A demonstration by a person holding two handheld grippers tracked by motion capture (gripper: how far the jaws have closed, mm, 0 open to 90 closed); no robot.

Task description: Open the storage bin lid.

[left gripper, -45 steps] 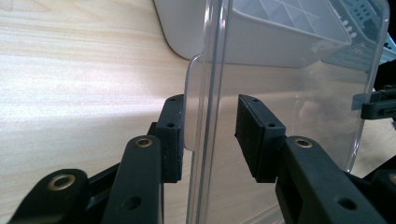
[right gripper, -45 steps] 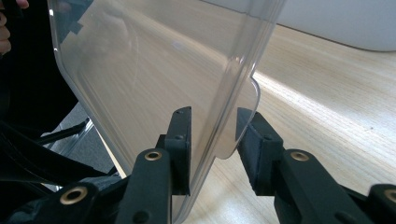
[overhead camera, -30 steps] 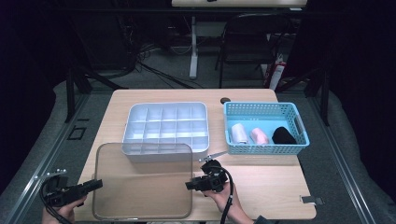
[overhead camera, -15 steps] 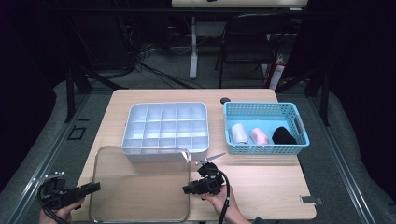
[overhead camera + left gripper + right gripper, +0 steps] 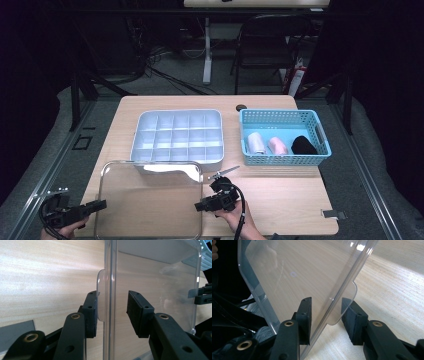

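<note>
Clear lid (image 5: 150, 200), edge tabs between both grippers' jaws

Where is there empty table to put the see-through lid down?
Bare wood lies right of the clear lid, in front of the blue basket, and in a strip left of the white divided tray. It is crowded in the middle, where the lid's far edge meets the tray.

On the surface (image 5: 280, 195), the compartment tray (image 5: 177, 136) lies left of the basket (image 5: 283, 137), which holds three rolls side by side. The clear lid (image 5: 150, 202) sits before the tray, between the left tool (image 5: 102, 204) and right tool (image 5: 198, 206).
</note>
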